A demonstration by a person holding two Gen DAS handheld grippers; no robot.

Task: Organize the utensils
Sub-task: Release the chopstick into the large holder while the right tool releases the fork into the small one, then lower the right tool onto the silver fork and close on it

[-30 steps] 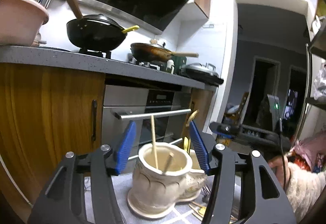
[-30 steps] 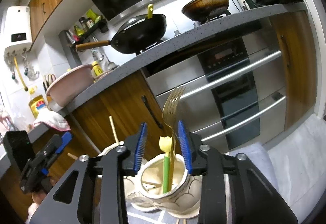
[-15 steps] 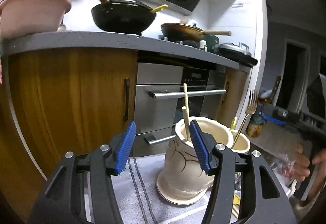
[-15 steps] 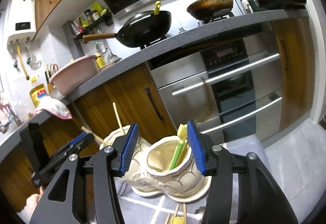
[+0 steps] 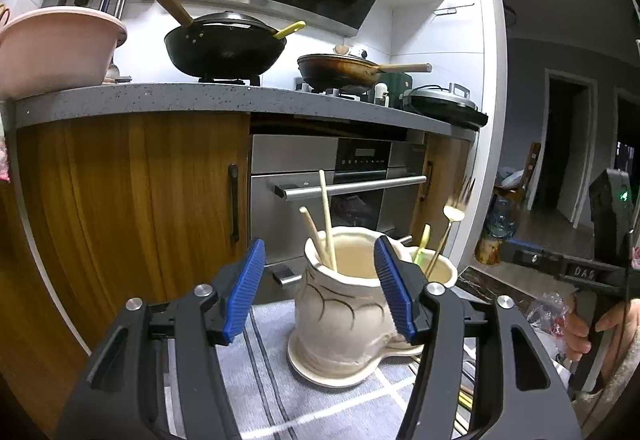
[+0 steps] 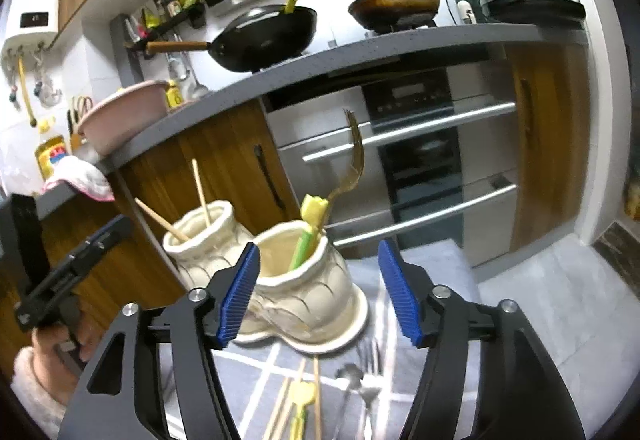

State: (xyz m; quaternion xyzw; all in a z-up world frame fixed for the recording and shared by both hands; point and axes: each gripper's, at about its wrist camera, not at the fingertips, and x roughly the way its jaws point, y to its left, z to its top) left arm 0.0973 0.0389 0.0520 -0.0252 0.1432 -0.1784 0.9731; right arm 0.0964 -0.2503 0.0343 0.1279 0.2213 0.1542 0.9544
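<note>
A cream ceramic double-pot utensil holder (image 5: 344,312) (image 6: 304,292) stands on a grey striped cloth (image 5: 272,372). One pot holds two wooden chopsticks (image 5: 326,220) (image 6: 200,192). The other holds a gold fork (image 6: 354,156) (image 5: 454,216) and a yellow-green utensil (image 6: 310,228). My left gripper (image 5: 320,288) is open and empty just in front of the chopstick pot. My right gripper (image 6: 318,290) is open and empty, its jaws standing either side of the fork pot. More chopsticks (image 6: 288,400), a yellow-green utensil (image 6: 298,406), a spoon (image 6: 346,388) and a fork (image 6: 370,380) lie on the cloth in front.
Wooden cabinets (image 5: 132,200) and a steel oven (image 5: 340,176) stand behind under a grey counter (image 5: 240,100) with a wok (image 5: 224,48), a pan (image 5: 340,70) and a pink basin (image 5: 56,48). A grey mat (image 6: 560,292) lies to the right.
My right gripper let go of the gold fork into the pot, opened wide and drew back. My left gripper swung left and backed off, so the chopstick pot sits further ahead.
</note>
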